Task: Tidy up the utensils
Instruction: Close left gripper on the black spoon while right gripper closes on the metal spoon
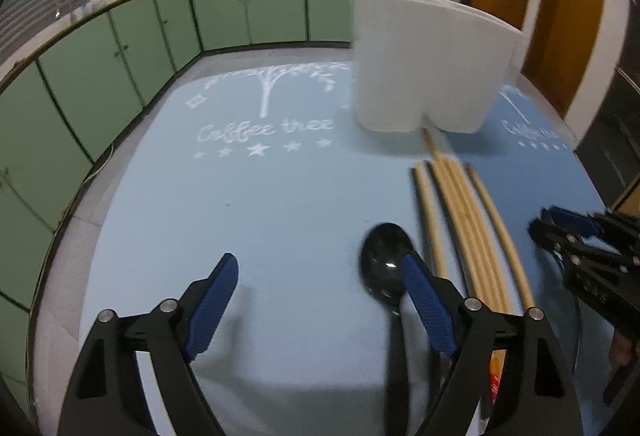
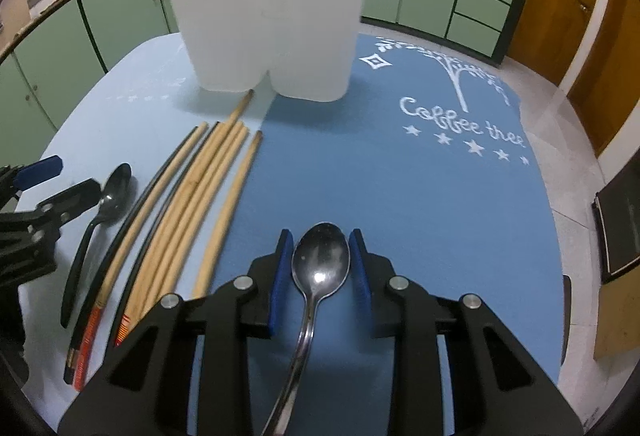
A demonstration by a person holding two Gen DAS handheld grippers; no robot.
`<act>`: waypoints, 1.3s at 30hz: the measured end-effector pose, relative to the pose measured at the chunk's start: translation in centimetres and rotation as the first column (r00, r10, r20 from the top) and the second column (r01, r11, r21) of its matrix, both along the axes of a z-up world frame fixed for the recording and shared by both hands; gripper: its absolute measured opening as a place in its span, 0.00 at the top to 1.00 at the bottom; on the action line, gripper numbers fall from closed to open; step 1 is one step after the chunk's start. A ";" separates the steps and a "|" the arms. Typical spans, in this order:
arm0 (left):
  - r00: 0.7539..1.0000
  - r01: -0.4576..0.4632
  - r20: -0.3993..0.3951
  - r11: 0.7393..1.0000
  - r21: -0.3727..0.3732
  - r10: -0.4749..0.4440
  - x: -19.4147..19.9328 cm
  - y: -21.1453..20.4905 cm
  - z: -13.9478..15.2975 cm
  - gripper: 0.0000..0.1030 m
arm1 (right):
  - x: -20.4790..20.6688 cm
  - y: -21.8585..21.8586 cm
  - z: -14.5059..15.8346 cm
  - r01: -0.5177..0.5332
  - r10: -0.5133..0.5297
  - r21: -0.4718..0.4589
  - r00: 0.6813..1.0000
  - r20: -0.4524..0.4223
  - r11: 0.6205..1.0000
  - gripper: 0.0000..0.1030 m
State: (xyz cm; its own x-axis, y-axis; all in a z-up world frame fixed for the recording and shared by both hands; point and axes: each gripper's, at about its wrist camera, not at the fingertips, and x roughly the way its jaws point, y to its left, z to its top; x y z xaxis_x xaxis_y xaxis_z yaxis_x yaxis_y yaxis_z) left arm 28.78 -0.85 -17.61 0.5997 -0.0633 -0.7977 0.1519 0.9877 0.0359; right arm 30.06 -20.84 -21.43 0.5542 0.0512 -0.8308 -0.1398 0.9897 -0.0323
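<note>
Viewing from the left wrist, we see the left hand-held gripper [image 1: 320, 296] spread wide, its right pad beside the black spoon [image 1: 384, 268] on the tabletop [image 1: 280, 204]; centre it before closing.

From the right wrist, the right hand-held gripper [image 2: 320, 268] brackets the steel spoon [image 2: 320, 260]'s bowl, contact unclear. Chopsticks [image 2: 200, 188] lie before the white holder [image 2: 272, 28].

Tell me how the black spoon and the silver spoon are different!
The black spoon is dark all over; the silver spoon is shiny metal. The black spoon lies left of the chopsticks on the pale mat, the silver spoon to their right on the darker blue mat. The silver spoon sits between the right gripper's narrowed jaws; the black one lies under the left gripper's right finger. Both point bowl-first toward the white holder.
</note>
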 end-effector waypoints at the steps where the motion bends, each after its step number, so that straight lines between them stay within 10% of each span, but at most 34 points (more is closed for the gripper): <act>1: 1.000 0.015 -0.006 1.000 0.022 -0.015 -0.3 -0.5 -0.2 0.20 | -0.2 -0.1 0.0 0.002 -0.002 0.002 1.000 -0.001 1.000 0.73; 21: 0.999 -0.026 -0.027 0.999 0.033 0.027 1.2 -0.8 -0.5 0.18 | 0.0 -0.2 -0.2 0.006 -0.006 0.018 1.000 -0.003 1.000 0.70; 28: 0.996 -0.053 -0.074 0.998 0.031 0.055 3.9 -0.8 -1.9 0.18 | 0.4 -0.4 -0.1 0.022 -0.020 0.039 0.999 -0.032 0.999 0.52; 39: 0.998 0.002 -0.062 0.999 -0.039 -0.005 2.8 -2.1 -1.2 0.66 | 0.8 -0.5 -0.1 0.026 -0.023 0.069 0.999 -0.043 0.997 0.74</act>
State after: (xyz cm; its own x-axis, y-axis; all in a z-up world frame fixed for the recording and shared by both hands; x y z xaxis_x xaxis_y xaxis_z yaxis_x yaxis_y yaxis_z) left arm 31.57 -2.98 -18.84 0.5492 -0.0973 -0.8300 0.1562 0.9877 -0.0125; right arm 30.87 -21.34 -21.50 0.5208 0.0959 -0.8483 -0.1149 0.9925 0.0417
